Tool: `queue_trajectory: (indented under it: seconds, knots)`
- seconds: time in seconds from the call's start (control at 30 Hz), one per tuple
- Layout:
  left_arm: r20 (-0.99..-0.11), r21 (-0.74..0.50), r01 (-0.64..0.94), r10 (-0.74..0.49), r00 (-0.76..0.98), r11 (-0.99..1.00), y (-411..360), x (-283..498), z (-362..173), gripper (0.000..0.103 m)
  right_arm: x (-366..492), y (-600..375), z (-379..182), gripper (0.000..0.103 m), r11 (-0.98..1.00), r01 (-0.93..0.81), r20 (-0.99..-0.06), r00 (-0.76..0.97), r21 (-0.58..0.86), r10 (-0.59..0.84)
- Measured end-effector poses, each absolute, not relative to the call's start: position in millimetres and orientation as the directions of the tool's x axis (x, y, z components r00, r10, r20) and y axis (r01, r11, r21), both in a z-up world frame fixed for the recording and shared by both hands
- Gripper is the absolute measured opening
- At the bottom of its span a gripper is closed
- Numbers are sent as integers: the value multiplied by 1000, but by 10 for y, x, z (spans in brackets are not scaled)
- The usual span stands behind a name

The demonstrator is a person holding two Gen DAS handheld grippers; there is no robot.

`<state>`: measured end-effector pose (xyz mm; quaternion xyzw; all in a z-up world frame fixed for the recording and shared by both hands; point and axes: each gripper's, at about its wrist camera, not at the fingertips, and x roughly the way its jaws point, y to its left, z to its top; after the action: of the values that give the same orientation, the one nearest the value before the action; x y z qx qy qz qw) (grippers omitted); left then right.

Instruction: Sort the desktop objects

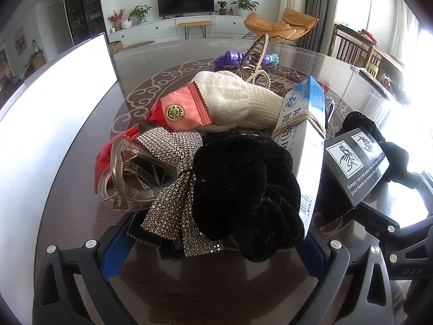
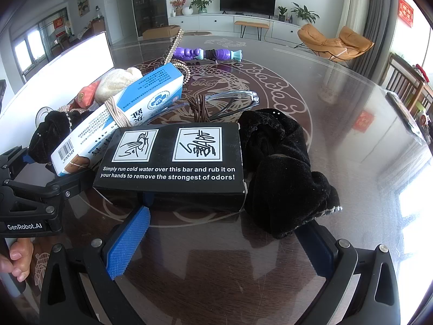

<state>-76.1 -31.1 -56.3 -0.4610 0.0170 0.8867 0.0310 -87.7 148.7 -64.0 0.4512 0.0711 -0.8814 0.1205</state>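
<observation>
Sitting on a dark glossy worktop [image 2: 311, 86] with a pale swirl pattern, a heap of small objects fills both views. Left gripper [image 1: 216, 246] fingers spread wide, nothing held; black velvet scrunchie [image 1: 243, 189] and rhinestone bow [image 1: 173, 189] lie between them, nearest the camera. Clear plastic hair claw [image 1: 127, 173] rests on the bow's left side, over a red wrapper. Red-pink snack packet [image 1: 181, 111] leans on a cream knit pouch [image 1: 238, 103] behind it. Blue-white medicine box [image 1: 305, 135] with a tan hair tie looped around it lies tilted at the right of the heap. Pearl hair comb [image 1: 257, 54] stands up behind the pouch; purple toy [image 1: 230, 57] farther back, apart from the heap. White board [image 1: 54, 124] at the left edge.

Right gripper [image 2: 224, 241] fingers also wide apart, empty. Black soap-bar box [image 2: 173, 162] with printed instructions sits just ahead between them, touching the medicine box at its left. Second black velvet scrunchie [image 2: 281, 168] touches its right end. Glasses [image 2: 230, 103] and a brown braided tie [image 2: 201, 108] lie just behind the black box.
</observation>
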Motion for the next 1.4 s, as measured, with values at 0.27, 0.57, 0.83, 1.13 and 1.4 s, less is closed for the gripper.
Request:
queue_trajectory:
  seconds: [0.27, 0.57, 0.83, 1.13, 1.4]
  knots:
    - [-818, -1, -72, 42, -573, -997, -309, -774, -564, 103, -877, 1486, -640, 103, -961, 277, -812, -564, -17, -148]
    - [-818, -1, -74, 44, -573, -997, -312, -781, -567, 103, -877, 1486, -639, 103, -961, 277, -812, -564, -17, -148]
    - [-818, -4, -78, 48, -573, -997, -313, -789, -570, 103, -870, 1487, -637, 103, -961, 277, -813, -564, -17, -148]
    - [-818, -3, -78, 47, -573, -997, -313, -789, -573, 103, -869, 1486, -637, 103, -961, 277, -812, -564, -17, -148]
    - [-818, -4, -78, 48, -574, -997, -316, -794, -575, 103, -876, 1485, -639, 103, -961, 277, -812, -564, -17, -148]
